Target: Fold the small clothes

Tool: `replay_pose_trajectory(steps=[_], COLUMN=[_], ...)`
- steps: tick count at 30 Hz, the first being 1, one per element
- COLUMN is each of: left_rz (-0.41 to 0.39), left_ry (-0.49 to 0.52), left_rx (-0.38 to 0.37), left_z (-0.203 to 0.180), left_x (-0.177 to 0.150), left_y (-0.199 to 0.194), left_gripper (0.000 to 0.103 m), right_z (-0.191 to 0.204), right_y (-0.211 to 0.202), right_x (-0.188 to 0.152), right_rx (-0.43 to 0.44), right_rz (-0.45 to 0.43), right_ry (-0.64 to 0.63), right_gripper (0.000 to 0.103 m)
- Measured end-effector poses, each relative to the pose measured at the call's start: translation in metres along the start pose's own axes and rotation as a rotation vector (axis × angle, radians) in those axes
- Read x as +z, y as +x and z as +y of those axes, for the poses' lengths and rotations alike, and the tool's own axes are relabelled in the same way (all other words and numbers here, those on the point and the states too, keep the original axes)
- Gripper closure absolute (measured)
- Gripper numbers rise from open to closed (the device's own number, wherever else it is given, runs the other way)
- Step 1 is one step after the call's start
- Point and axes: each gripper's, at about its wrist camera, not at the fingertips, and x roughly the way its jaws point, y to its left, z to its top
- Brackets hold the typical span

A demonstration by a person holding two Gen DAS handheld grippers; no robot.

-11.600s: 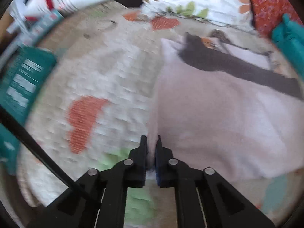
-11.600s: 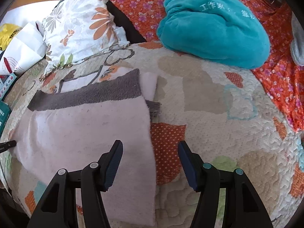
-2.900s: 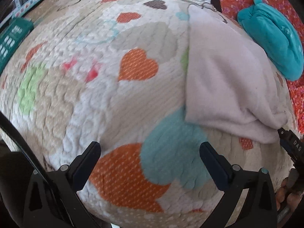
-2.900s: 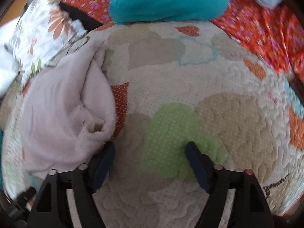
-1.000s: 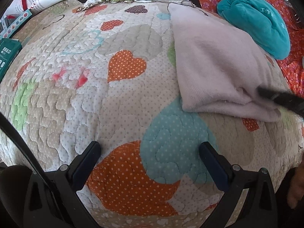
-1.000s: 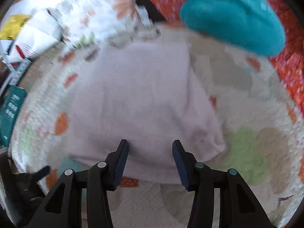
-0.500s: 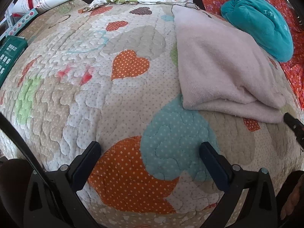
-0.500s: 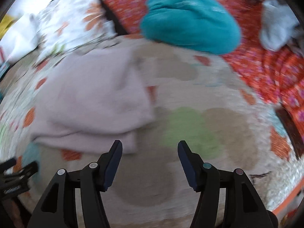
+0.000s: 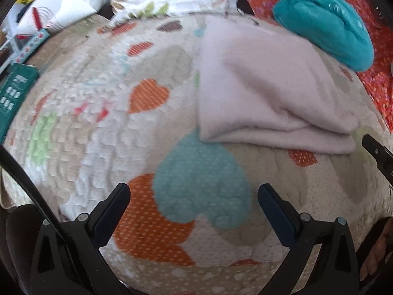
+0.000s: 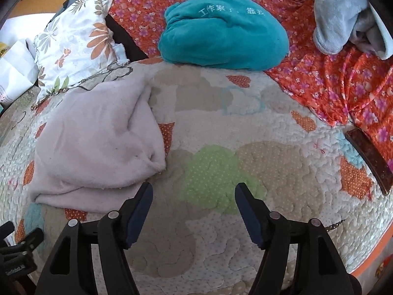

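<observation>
A pale pink fleece garment [image 9: 265, 98] lies folded on the heart-patterned quilt [image 9: 103, 113], its thick folded edge facing me. It also shows in the right wrist view [image 10: 98, 142] at the left. My left gripper [image 9: 194, 194] is open and empty, held over the quilt short of the garment's near-left corner. My right gripper [image 10: 194, 191] is open and empty, over a green patch just right of the garment's near edge. One right gripper finger [image 9: 375, 150] shows at the right edge of the left wrist view.
A teal folded blanket [image 10: 223, 34] lies behind on an orange floral sheet [image 10: 343, 86]. A floral pillow [image 10: 76, 41] sits at the back left, a light blue garment [image 10: 343, 12] at the back right. A dark flat object [image 10: 368, 157] lies at the right. A green box [image 9: 12, 93] is at the left.
Both grippers stay open. The right gripper swung from over the garment to its right side and settled there. The left view shifted slightly closer; the garment lies unmoved.
</observation>
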Motion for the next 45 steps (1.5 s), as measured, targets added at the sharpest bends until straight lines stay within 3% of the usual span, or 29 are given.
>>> replay_pose_trajectory(steps=[4, 13, 45], left_rz=[0.029, 0.053, 0.089], left_ry=[-0.045, -0.029, -0.026], left_rx=[-0.035, -0.063, -0.048], left_z=[0.003, 0.005, 0.005], left_x=[-0.001, 0.0, -0.001], left_y=[0.009, 0.015, 0.016], left_gripper=[0.0, 0.0, 0.0], right_z=[0.003, 0.008, 0.022], right_y=[0.005, 0.006, 0.002], right_x=[-0.003, -0.005, -0.008], right_rx=[0.006, -0.017, -0.013], right_rz=[0.023, 0.012, -0.009], right_ry=[-0.01, -0.03, -0.081], right_gripper=[0.029, 0.029, 0.026])
